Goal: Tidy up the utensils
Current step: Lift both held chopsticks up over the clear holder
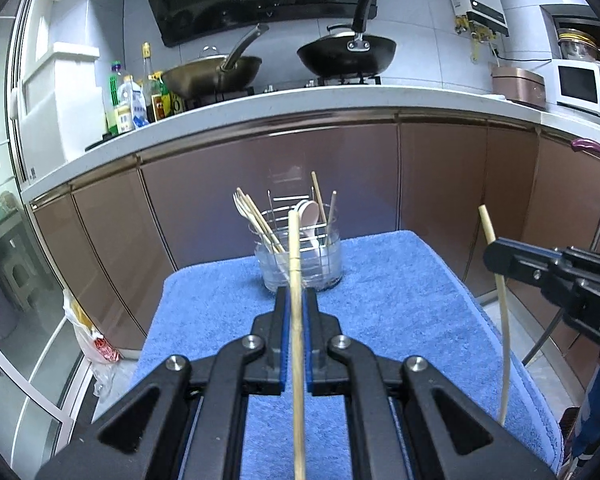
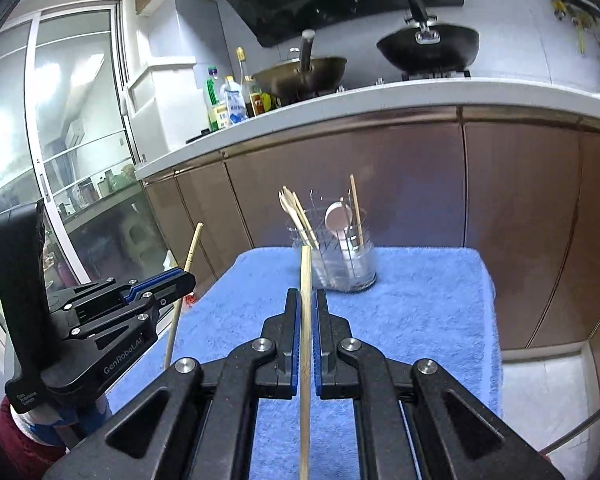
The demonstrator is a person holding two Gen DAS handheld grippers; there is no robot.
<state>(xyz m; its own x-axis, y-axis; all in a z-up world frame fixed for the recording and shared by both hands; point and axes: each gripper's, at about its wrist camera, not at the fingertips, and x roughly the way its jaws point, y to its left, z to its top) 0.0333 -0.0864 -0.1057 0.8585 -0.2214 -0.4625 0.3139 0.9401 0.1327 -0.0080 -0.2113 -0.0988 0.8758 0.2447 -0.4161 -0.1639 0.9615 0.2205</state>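
My left gripper [image 1: 296, 294] is shut on a bamboo chopstick [image 1: 294, 240] that runs up between its blue pads, its tip in front of the clear utensil holder [image 1: 328, 268]. The holder stands at the towel's far edge with chopsticks, pale forks and a pink spoon [image 1: 311, 212] inside. At the right edge, my right gripper [image 1: 494, 256] grips a second chopstick [image 1: 505, 340]. In the right wrist view, the right gripper [image 2: 307, 296] is shut on its chopstick [image 2: 306, 264], short of the holder [image 2: 364, 268]. The left gripper [image 2: 186, 278] with its chopstick [image 2: 194, 244] hangs to the left.
A blue towel [image 1: 400, 300] covers the small table. Brown cabinet fronts [image 1: 340, 180] rise just behind it, under a white counter [image 1: 300, 100] with two woks and bottles. A glass sliding door [image 2: 72, 140] stands at the left, and a plastic bag [image 1: 92, 340] lies on the floor.
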